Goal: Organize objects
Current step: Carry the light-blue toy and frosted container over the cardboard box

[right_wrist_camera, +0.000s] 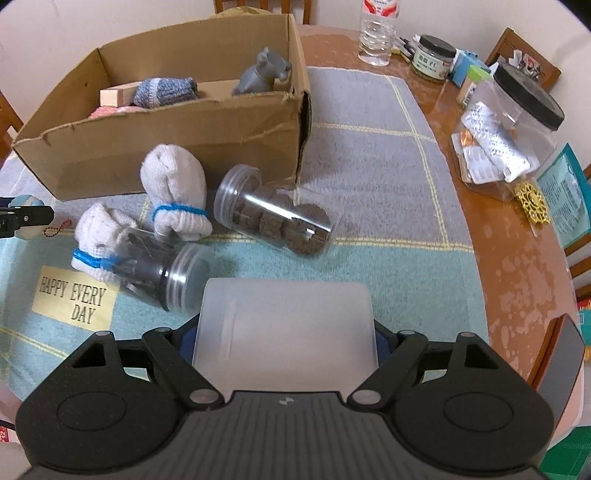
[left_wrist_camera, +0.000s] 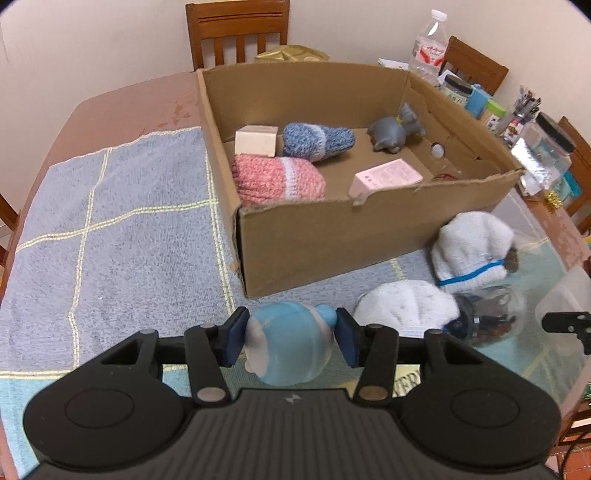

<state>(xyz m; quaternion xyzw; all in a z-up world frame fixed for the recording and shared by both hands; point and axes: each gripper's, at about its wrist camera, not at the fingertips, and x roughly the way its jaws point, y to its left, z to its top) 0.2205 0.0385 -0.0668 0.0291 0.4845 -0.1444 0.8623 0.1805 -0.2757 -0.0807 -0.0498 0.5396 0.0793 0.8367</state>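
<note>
My left gripper is shut on a light blue toy figure, just in front of the cardboard box's near wall. The box holds a pink knit roll, a blue knit roll, a grey toy and two small boxes. My right gripper is shut on a frosted translucent plastic box, held above the towel. Two white sock bundles and two clear jars lie on the towel before the cardboard box.
A checked blue towel covers the brown table. A water bottle, a small glass jar, a large clear tub with a black lid and a gold ornament stand at the right. Wooden chairs surround the table.
</note>
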